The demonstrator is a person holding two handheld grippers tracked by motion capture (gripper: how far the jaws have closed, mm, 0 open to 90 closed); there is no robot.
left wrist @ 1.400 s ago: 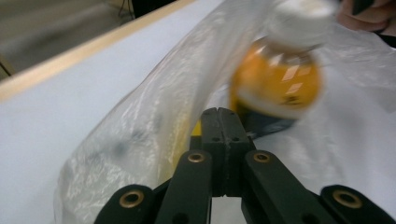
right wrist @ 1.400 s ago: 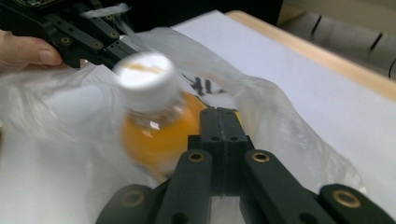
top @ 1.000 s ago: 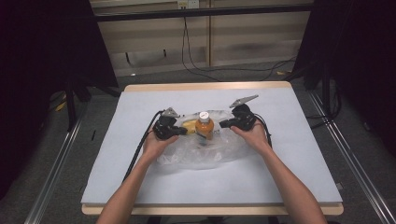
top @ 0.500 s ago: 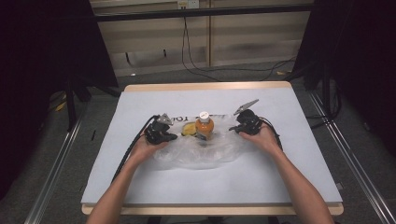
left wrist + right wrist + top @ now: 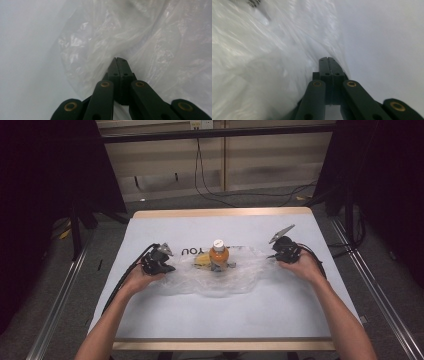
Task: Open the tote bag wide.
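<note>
Left gripper (image 5: pixel 167 262) at left edge of clear plastic bag (image 5: pixel 220 277), jaws together, pinching film. Bag spread flat mid-table (image 5: pixel 210 320), orange bottle (image 5: pixel 218 255) upright on it. Right gripper (image 5: pixel 276 254) at bag's right edge, jaws together, clamping film.

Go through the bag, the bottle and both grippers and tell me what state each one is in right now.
Plastic bag: clear, crumpled, lying flat on the table, stretched between the grippers.
Bottle: upright, white cap on.
Left gripper: shut on the bag's edge.
Right gripper: shut on the bag's opposite edge.
</note>
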